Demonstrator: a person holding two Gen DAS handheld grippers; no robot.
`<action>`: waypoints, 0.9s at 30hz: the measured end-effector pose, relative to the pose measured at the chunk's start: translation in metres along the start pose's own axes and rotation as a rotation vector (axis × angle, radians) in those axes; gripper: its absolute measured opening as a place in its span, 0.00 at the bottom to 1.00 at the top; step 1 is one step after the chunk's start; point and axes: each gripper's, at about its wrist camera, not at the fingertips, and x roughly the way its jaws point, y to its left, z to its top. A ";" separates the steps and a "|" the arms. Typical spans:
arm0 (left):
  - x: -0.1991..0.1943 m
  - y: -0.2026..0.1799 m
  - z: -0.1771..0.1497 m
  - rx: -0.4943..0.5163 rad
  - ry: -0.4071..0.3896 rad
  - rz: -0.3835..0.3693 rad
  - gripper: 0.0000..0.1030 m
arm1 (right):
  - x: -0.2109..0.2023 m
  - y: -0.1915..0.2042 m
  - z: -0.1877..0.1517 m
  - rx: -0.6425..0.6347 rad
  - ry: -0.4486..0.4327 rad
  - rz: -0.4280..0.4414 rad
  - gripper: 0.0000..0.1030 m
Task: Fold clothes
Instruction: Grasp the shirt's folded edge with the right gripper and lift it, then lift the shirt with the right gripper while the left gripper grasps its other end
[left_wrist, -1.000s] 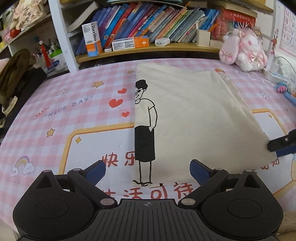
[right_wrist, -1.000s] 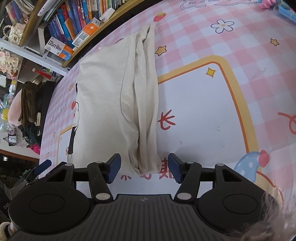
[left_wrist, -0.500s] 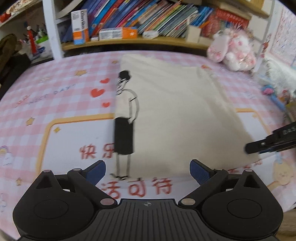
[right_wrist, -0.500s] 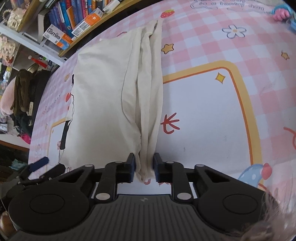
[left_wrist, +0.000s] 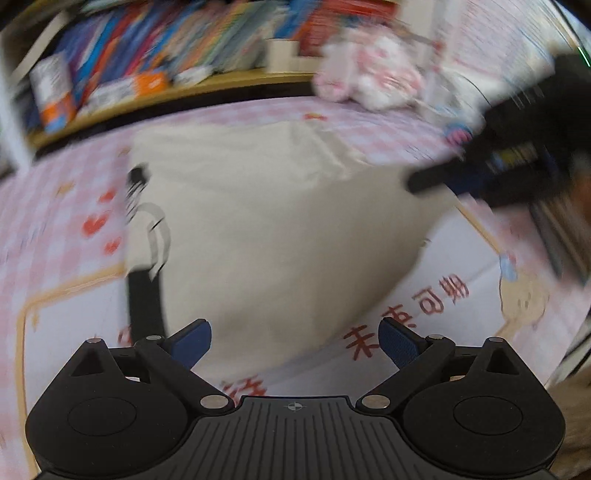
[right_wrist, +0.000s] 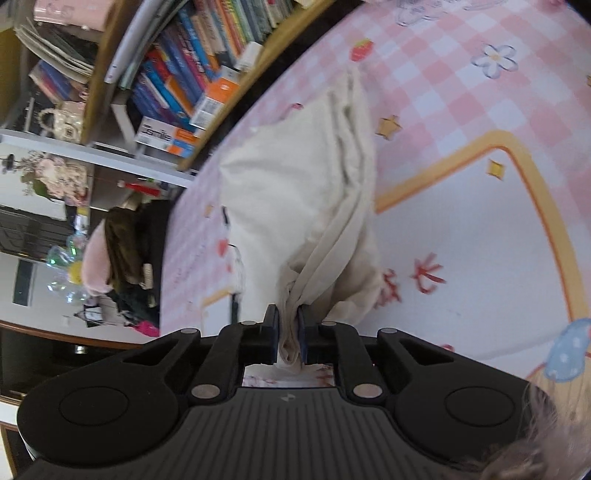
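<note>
On the pink checked table cover (left_wrist: 461, 258), seen through the left wrist camera, a cream shirt (left_wrist: 280, 229) lies spread out, its printed cartoon figure (left_wrist: 146, 251) running down the left edge. The left gripper (left_wrist: 295, 341) hangs just above the near edge of the shirt with its blue-padded fingers (left_wrist: 192, 341) wide apart and nothing between them. This view is heavily smeared, so details are soft: at the upper right a dark shape that seems to be the right gripper (left_wrist: 476, 177) reaches over the shirt's right corner, where the cloth rises off the table. Beyond the table a shelf of books (left_wrist: 177, 55) and a pink and white plush toy (left_wrist: 369, 81) are just recognisable. Through the right wrist camera the picture is sharper. The right gripper (right_wrist: 287, 332) has its fingers (right_wrist: 271, 332) pressed together on a bunched corner of the shirt (right_wrist: 295, 192), and the cloth stretches up taut from the table into the jaws, with a short tail of fabric hanging out behind them. The rest of the shirt lies on the table cover (right_wrist: 461, 240), gathered in long folds along its right side, reaching away toward the bookshelf (right_wrist: 192, 74). A sliver of the cartoon figure (right_wrist: 234, 273) shows at the shirt's left edge. Left of the table, a heap of dark and pink clothing (right_wrist: 122, 251) sits well apart from the shirt.
</note>
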 end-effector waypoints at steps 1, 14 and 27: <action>0.003 -0.006 0.002 0.040 -0.008 0.004 0.95 | 0.001 0.003 0.001 -0.003 0.000 0.003 0.10; 0.018 -0.027 0.002 0.257 -0.050 0.127 0.34 | -0.006 0.024 -0.005 -0.230 0.021 -0.092 0.10; 0.013 -0.005 0.019 0.123 -0.034 0.004 0.31 | -0.007 0.064 -0.046 -1.033 0.096 -0.425 0.83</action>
